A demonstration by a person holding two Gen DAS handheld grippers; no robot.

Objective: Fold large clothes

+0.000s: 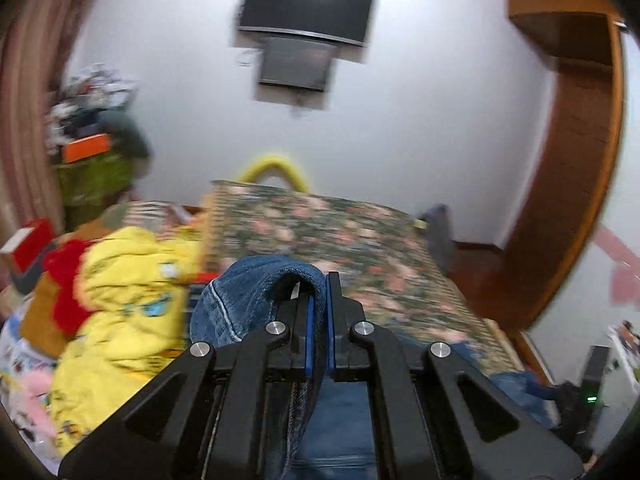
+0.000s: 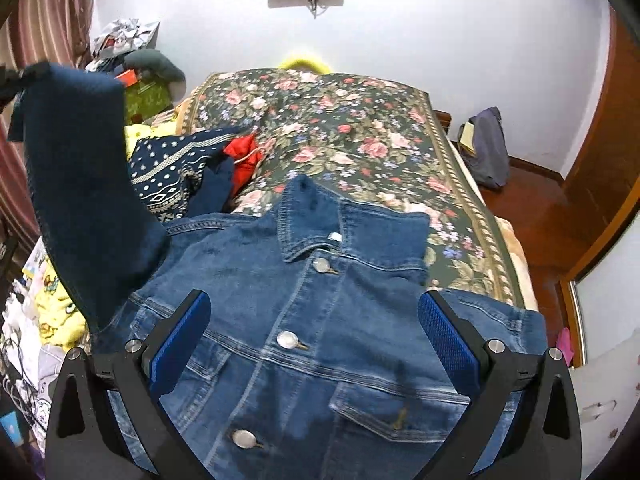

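A blue denim jacket [image 2: 320,320] lies front up on the floral bedspread [image 2: 360,128], collar pointing away, buttons closed. Its left sleeve [image 2: 80,184] is lifted high at the left of the right wrist view. My left gripper [image 1: 318,284] is shut on that denim sleeve [image 1: 248,296], which bunches over the fingers. My right gripper [image 2: 314,304] is open and empty, hovering just above the jacket's chest, with one finger on each side of the button line.
A pile of clothes sits on the bed's left side: a yellow garment [image 1: 120,300], a red item [image 1: 68,292], a navy patterned one [image 2: 176,164]. A wooden wardrobe [image 1: 580,160] stands right. A TV [image 1: 308,8] hangs on the far wall. A grey bag [image 2: 486,148] sits beside the bed.
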